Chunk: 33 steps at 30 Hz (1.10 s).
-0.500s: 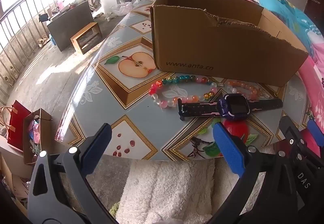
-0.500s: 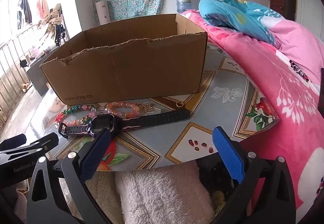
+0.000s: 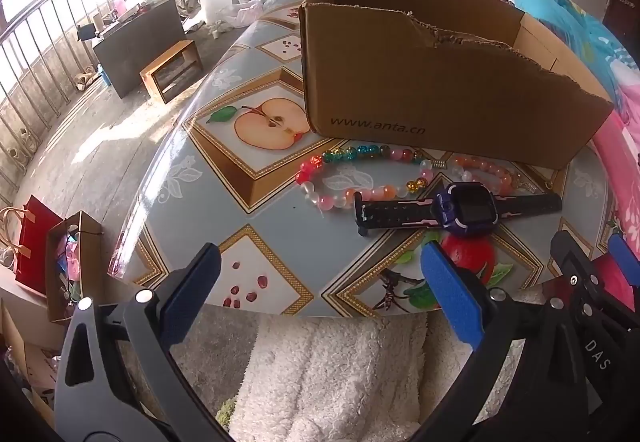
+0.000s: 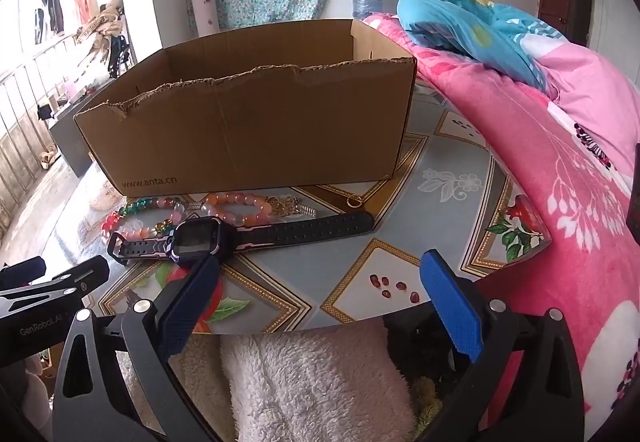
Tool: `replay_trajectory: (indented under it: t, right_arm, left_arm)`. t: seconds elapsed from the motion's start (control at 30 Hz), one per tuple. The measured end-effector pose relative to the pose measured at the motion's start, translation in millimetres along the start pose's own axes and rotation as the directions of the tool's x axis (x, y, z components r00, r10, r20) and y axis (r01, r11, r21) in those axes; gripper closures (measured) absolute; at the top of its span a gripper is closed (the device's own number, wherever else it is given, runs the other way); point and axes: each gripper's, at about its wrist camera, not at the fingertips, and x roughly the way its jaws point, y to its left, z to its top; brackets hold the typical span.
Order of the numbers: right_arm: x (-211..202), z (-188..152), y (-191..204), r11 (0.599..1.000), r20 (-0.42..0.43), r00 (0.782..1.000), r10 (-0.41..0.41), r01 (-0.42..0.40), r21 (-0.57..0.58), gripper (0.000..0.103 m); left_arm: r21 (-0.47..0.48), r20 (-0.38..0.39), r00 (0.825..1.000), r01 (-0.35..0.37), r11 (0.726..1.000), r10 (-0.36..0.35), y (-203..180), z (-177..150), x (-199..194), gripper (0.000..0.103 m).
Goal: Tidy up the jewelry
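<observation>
Both grippers are seen released, jaws spread wide, nothing between the pads. The left gripper [image 3: 318,282] is held at the near edge of the surface [image 3: 200,198], angled down toward it; its right blue pad is seen just in front of the watch, not touching it. The right gripper [image 4: 320,282] is held beside it at the same edge; its left pad overlaps the watch body in the right wrist view, but contact cannot be confirmed.

The watch [image 3: 466,207], purple case with black strap, is laid flat and stretched out across the surface, in front of the cardboard box [image 3: 420,82]. Behind it, between watch and box, a multicoloured bead bracelet [image 3: 360,178] is laid in a loop, its near side tucked just under the strap end. To its right an orange-pink bead bracelet [image 3: 484,168] is found, with gold chain links [image 4: 286,206] beside it in the right wrist view. A small gold ring [image 4: 354,200] is seen near the box's front corner.

The box is open-topped, front wall torn along the rim; its inside floor is not visible. A pink blanket [image 4: 560,182] is pressed against the right side of the surface. A white fleece cloth [image 3: 332,374] is seen below the near edge.
</observation>
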Motion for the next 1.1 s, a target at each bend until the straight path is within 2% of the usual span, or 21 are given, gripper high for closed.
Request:
replay_trajectory:
  t: [1.1]
  right_arm:
    - [-1.7, 0.2, 6.3, 1.000, -0.013, 1.000, -0.010, 0.010, -0.028, 0.005]
  left_arm:
    - [-0.005, 0.005, 1.000, -0.009, 1.000, 0.009, 5.8, 1.3, -3.4, 0.007]
